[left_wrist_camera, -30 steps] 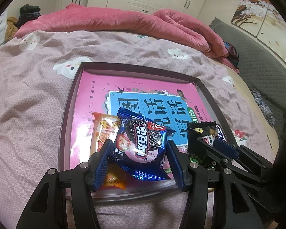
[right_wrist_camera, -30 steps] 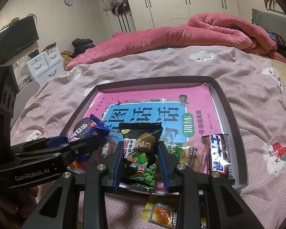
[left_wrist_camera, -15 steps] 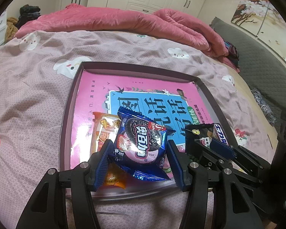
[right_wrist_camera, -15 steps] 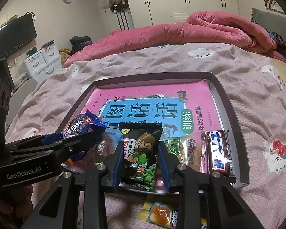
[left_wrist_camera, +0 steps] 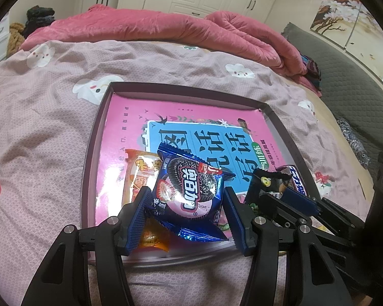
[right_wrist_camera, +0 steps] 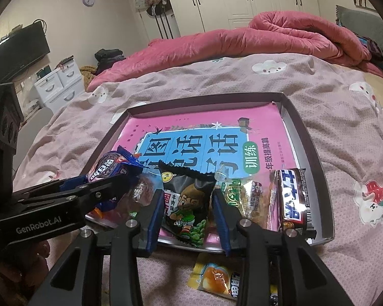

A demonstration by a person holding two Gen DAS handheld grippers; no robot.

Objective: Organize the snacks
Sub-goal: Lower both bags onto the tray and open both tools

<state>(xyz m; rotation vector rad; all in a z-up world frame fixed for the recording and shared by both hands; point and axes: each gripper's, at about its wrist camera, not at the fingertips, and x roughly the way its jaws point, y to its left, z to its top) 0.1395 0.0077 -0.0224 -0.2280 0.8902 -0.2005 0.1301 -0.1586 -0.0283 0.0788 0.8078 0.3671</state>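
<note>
My left gripper (left_wrist_camera: 186,196) is shut on a blue cookie packet (left_wrist_camera: 189,191) and holds it just above the near end of a dark tray (left_wrist_camera: 97,137). The same gripper (right_wrist_camera: 102,186) reaches in from the left in the right wrist view. My right gripper (right_wrist_camera: 187,193) has its jaws opening around a black snack packet (right_wrist_camera: 186,199) with a cartoon figure. That packet rests on the tray's near rim (right_wrist_camera: 316,168), between the pads. A pink and blue book (right_wrist_camera: 204,150) lines the tray.
An orange packet (left_wrist_camera: 140,173) lies in the tray under the blue one. A clear green-labelled pack (right_wrist_camera: 247,199) and a dark chocolate bar (right_wrist_camera: 292,199) lie at the tray's near right. A yellow packet (right_wrist_camera: 214,278) lies on the bedsheet. A pink quilt (right_wrist_camera: 242,40) is heaped behind.
The right jaws have parted a little around the black packet, which has settled on the tray. The left gripper and its blue packet have not moved.
</note>
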